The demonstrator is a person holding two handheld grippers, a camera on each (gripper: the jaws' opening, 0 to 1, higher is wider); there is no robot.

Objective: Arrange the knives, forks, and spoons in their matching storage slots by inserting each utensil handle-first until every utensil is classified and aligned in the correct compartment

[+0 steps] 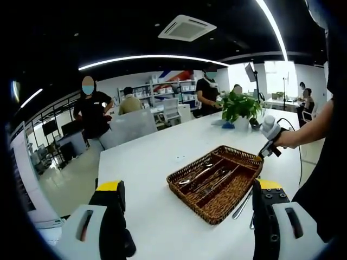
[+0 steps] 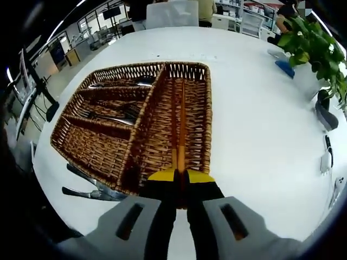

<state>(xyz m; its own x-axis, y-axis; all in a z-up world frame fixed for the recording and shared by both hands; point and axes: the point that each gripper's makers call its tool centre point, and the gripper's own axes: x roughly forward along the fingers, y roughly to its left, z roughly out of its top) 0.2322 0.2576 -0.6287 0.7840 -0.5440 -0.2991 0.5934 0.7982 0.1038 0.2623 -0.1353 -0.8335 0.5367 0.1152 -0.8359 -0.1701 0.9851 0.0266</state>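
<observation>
2 tools: right tool (image 2: 180, 174) apparently pinching chopsticks (image 2: 179, 124) over wicker tray (image 2: 92, 146), left tool (image 1: 187, 189) spread, raised above table (image 1: 157, 216).

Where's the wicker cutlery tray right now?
The wicker tray sits on the white table, directly ahead of the right gripper, whose shut jaws meet over its near edge; a potted plant stands farther back.

No readable text, label, brand, number or sign on anything in either view

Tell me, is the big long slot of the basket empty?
Not empty: chopsticks lie along the long slot of the basket, and the right gripper's fingers are shut on their near end.
</observation>
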